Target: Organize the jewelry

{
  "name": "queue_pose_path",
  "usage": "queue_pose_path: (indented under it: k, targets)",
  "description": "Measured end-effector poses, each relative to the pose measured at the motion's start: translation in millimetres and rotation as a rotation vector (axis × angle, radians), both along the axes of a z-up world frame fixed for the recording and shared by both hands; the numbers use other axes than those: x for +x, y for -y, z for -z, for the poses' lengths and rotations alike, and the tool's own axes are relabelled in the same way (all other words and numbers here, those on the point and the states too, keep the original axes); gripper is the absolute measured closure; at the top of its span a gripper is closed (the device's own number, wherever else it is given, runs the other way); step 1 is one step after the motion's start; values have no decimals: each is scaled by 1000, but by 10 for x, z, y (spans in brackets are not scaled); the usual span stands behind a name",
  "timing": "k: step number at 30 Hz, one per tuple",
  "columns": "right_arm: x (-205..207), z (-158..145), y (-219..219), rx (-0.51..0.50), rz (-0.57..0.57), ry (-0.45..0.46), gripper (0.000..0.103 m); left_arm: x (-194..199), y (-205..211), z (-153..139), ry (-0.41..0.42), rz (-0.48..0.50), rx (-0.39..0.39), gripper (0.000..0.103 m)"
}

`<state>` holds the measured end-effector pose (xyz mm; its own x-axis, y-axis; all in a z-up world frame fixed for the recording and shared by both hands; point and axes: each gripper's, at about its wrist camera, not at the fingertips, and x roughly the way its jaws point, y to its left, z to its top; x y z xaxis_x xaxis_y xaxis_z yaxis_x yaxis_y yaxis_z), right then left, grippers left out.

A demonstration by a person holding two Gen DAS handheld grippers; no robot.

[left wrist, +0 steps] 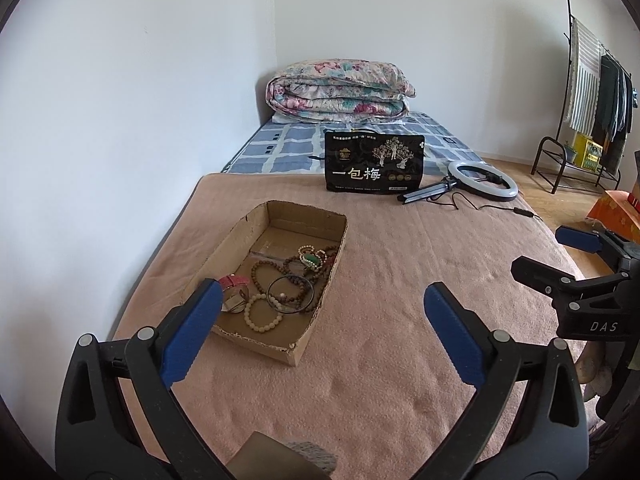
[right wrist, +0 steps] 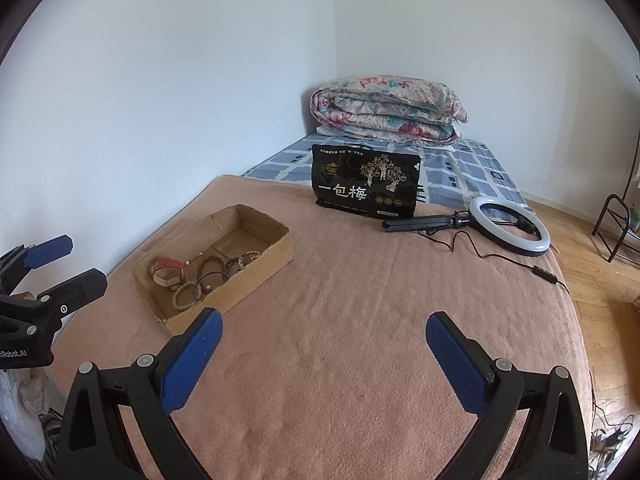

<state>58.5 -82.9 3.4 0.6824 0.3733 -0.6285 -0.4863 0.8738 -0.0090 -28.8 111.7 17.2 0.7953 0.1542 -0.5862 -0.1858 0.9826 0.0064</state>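
Observation:
A shallow cardboard box [left wrist: 240, 236] sits on a pink blanket, left of middle; it also shows in the right wrist view [right wrist: 276, 256]. Inside lie several bead bracelets [left wrist: 262, 314], a dark bangle [left wrist: 290, 294], a green-stone piece [left wrist: 311, 259] and a pink-strap watch [left wrist: 234, 281]. My left gripper [left wrist: 324, 300] is open and empty, hovering just in front of the box. My right gripper [right wrist: 324, 328] is open and empty over bare blanket to the right of the box. Each gripper shows at the edge of the other's view.
A black snack bag [left wrist: 374, 162] stands behind the box. A ring light on a folded tripod [left wrist: 482, 180] with its cable lies at the right. A folded floral quilt [left wrist: 340, 92] sits at the bed's far end. A wall runs along the left; a clothes rack [left wrist: 596, 92] stands at the far right.

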Motion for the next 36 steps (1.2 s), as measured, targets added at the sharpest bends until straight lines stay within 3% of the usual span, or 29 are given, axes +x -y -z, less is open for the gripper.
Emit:
queue_pose_path:
  k: [36]
  targets:
    - [120,96,141,10,49,-28,0,5,-27,6,13,-31,12,0]
